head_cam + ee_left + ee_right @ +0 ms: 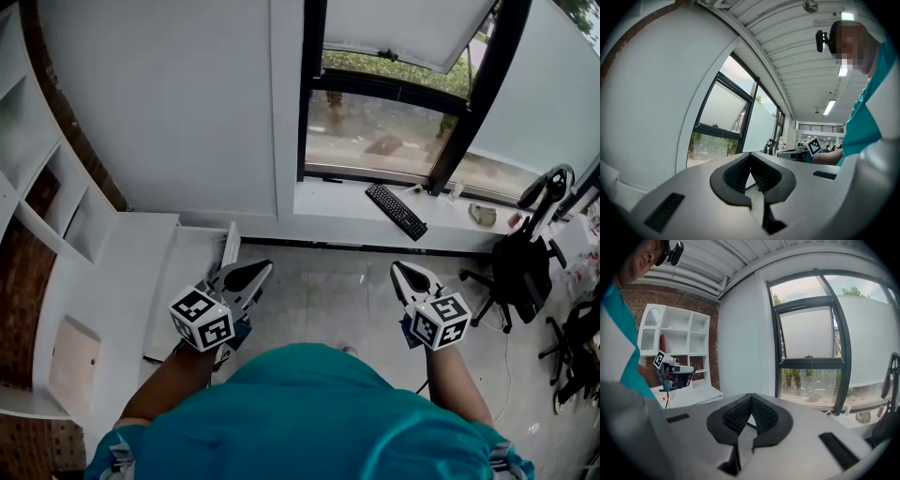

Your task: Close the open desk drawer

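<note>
White and pulled out, the desk drawer (190, 281) sits at the lower left of the head view, jutting from the worktop (127, 272); the left hand-held gripper (261, 270) hovers just beside the drawer's right edge, jaws pressed together on nothing; the right hand-held gripper (397, 269) hangs well apart at centre right, likewise pressed together and empty; a black keyboard (396, 211) lies on the window sill (328, 199) above.

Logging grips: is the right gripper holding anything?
No, the right gripper has its jaws shut together, with nothing between them.
</note>
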Tool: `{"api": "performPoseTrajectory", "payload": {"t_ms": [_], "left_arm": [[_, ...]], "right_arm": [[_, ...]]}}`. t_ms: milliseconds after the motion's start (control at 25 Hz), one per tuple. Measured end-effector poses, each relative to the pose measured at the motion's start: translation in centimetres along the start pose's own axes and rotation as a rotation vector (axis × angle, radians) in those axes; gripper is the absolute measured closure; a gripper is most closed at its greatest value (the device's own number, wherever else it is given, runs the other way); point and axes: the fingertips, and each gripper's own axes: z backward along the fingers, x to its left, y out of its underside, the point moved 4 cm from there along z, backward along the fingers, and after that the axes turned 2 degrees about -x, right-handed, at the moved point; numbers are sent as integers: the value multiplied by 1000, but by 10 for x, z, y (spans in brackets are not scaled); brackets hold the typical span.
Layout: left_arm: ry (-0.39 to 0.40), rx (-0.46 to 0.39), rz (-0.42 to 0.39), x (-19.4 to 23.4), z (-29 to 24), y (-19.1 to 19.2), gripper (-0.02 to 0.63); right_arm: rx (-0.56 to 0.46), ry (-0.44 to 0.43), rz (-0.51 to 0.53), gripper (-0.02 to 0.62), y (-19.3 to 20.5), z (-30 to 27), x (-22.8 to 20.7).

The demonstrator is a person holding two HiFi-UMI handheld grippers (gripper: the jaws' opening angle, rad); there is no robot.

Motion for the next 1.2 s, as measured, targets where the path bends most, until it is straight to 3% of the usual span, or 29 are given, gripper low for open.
{"api": "performPoseTrajectory", "payload": {"t_ms": [360, 600, 1040, 1200], "left_arm": [[-135, -70, 23, -18, -138, 4, 592], [-195, -53, 45, -17, -191, 17, 592], [-171, -11, 76, 49, -192, 25, 592], [-198, -14, 87, 74, -178, 27, 592]], "right_arm": [[17, -140, 62, 574, -23, -27, -145], [10, -191, 53, 574, -25, -43, -201], [7, -155, 31, 574, -24, -88, -181], [16, -169, 41, 574, -28, -111, -167]]}}
